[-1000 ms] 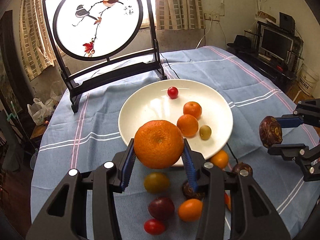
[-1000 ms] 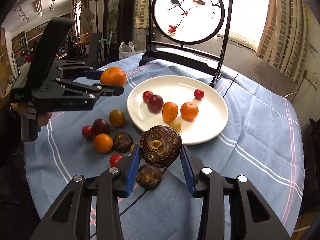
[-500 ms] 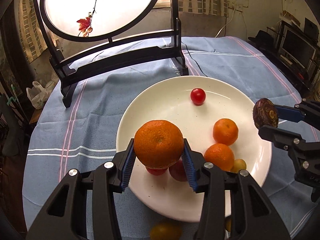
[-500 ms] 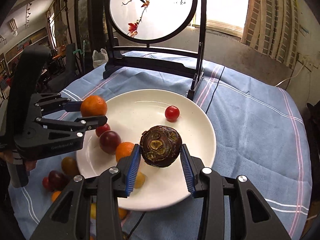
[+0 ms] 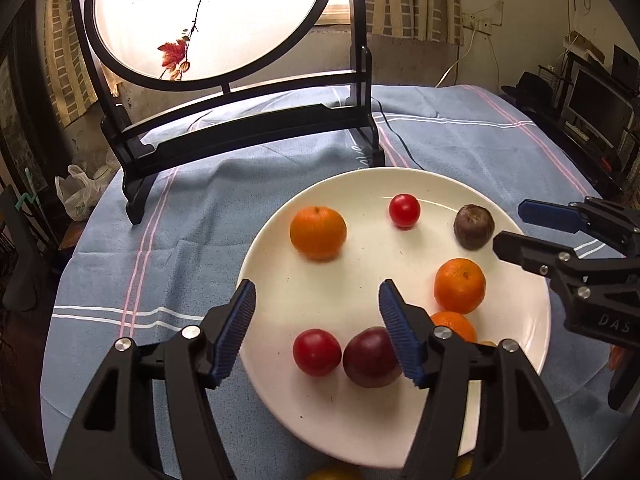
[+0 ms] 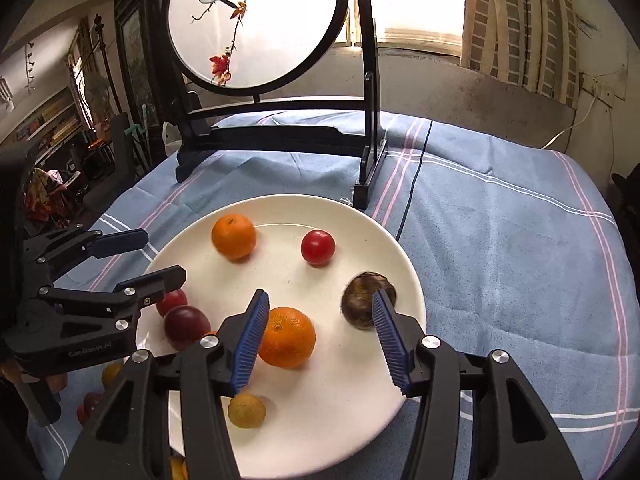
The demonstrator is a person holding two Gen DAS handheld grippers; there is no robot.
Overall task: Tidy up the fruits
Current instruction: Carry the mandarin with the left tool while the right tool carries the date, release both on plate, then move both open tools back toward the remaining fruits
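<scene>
A white plate (image 5: 352, 432) (image 6: 328, 432) lies on the blue cloth. On it the big orange (image 5: 318, 233) (image 6: 233, 237) rests at the far left, free of my left gripper (image 5: 318, 304) (image 6: 160, 256), whose jaws are opening with nothing between them. The wrinkled brown passion fruit (image 5: 474, 227) (image 6: 362, 300) sits by the right rim, just beyond my right gripper (image 6: 320, 312) (image 5: 516, 226), whose jaws are opening too and stand clear of it. Also on the plate: two cherry tomatoes (image 5: 404, 211) (image 5: 317, 352), a dark plum (image 5: 370, 357), smaller mandarins (image 5: 460, 286) (image 6: 286, 337) and a small yellowish fruit (image 6: 246, 411).
A black-framed round screen with painted birds (image 5: 208, 16) (image 6: 256, 20) stands on the cloth behind the plate; a dark cable (image 5: 394, 132) runs past its foot. More small fruits (image 6: 108, 376) lie on the cloth at the plate's near side. A person's hand holds the left gripper's handle (image 6: 24, 376).
Both grippers let go: the orange left the left jaws and lies farther back on the plate; the passion fruit left the right jaws and rests by the rim. Both pairs of jaws spread.
</scene>
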